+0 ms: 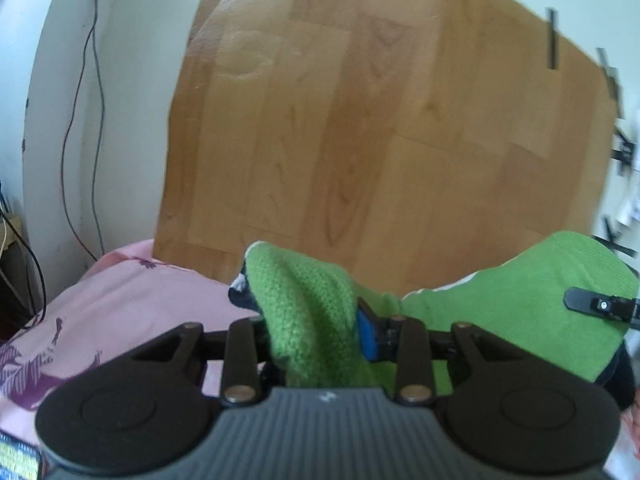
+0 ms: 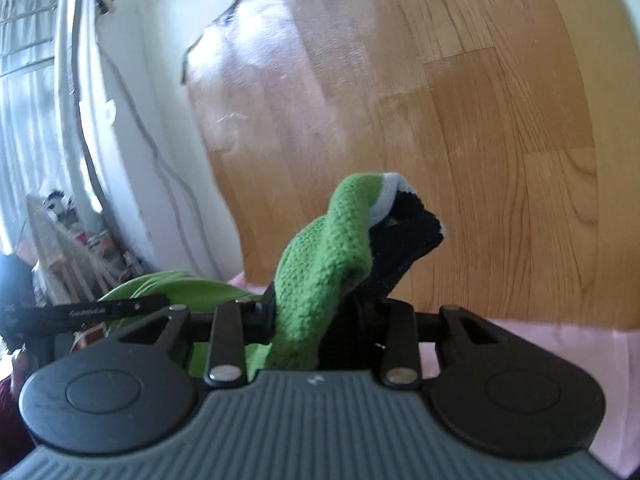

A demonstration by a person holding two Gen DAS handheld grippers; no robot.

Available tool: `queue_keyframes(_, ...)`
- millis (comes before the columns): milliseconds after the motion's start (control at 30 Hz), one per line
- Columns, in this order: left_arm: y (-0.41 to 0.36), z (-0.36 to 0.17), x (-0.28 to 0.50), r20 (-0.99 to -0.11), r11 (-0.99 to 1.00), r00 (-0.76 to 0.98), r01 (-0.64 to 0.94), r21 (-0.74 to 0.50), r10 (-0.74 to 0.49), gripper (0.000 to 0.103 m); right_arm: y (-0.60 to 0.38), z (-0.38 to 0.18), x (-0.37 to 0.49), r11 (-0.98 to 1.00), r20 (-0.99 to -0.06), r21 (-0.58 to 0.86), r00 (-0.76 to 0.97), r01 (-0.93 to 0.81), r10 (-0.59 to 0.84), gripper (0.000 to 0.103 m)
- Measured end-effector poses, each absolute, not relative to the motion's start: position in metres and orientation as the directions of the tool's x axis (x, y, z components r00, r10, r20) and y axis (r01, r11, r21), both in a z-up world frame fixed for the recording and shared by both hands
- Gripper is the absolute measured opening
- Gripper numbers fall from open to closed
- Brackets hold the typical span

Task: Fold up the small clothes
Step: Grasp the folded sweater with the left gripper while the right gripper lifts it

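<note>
Left wrist view: we see our left gripper with its jaws clenched on a bunched edge of the green sock — knit fabric fills the gap and spills up over the fingers.
Right wrist view: our right gripper has its jaws clamped on the other end of the garment, where the green knit meets a white stripe and a black toe or heel patch.
Sock's place: it hangs between our two grippers, off the pink bedsheet, its broad middle spreading toward the right edge of the left view.
Each other's view: the right gripper's finger shows against the green cloth at the far right of the left view, and the left gripper's finger crosses the lower left of the right view.
Surroundings: a wood-patterned panel stands against the white wall behind the bed, with cables trailing down the wall.
Step in hand: we judge this to be the lift-and-spread — both ends gripped and the sock raised so it can hang straight before a fold.
Next move calls for: bringing one held end over to meet the other, keeping both grips firm until the layers line up, then lowering the doubled sock onto the sheet.
Watch for: thick knit bunched in the jaws may fold unevenly.
</note>
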State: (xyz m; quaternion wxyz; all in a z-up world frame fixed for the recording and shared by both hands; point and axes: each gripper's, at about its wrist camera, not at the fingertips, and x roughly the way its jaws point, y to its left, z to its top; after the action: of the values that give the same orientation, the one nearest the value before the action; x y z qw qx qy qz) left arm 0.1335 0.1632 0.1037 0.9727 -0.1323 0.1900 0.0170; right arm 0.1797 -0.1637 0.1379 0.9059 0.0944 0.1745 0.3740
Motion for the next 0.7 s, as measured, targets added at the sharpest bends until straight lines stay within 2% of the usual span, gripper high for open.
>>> queue_keyframes(100,0.165,0.087,0.167,-0.431,0.955,0.902,-0.117,-0.274,-0.013,0.03,-0.16,0.122,0.212,0.723,-0.272,0.336,0.673,-0.604,0.688,0.037)
queue_keyframes(200,0.158,0.061,0.201,-0.504,0.949,0.863,-0.117,-0.293,-0.049,0.03,-0.166,0.091,0.235,0.756,-0.336,0.383,0.682,-0.531,0.649,0.037)
queue_keyframes(267,0.147,0.041,0.224,-0.549,0.957,0.834,-0.116,-0.266,-0.051,0.03,-0.179,0.066,0.245,0.782,-0.385,0.406,0.687,-0.474,0.616,0.037)
queue_keyframes(367,0.133,0.021,0.245,-0.597,0.973,0.8,-0.182,-0.145,0.061,0.03,-0.2,0.032,0.257,0.808,-0.463,0.45,0.674,-0.38,0.575,0.037)
queue_keyframes(433,0.131,0.016,0.243,-0.609,0.97,0.79,-0.198,-0.141,0.073,0.033,-0.212,0.015,0.261,0.803,-0.498,0.484,0.645,-0.348,0.58,0.037)
queue_keyframes(600,0.132,0.019,0.235,-0.617,0.974,0.78,-0.203,-0.1,0.099,0.034,-0.21,0.021,0.263,0.786,-0.477,0.513,0.646,-0.345,0.595,0.037)
queue_keyframes(700,0.145,0.025,0.227,-0.613,0.966,0.788,-0.201,-0.163,0.06,0.042,-0.181,0.057,0.258,0.786,-0.435,0.455,0.666,-0.417,0.606,0.037)
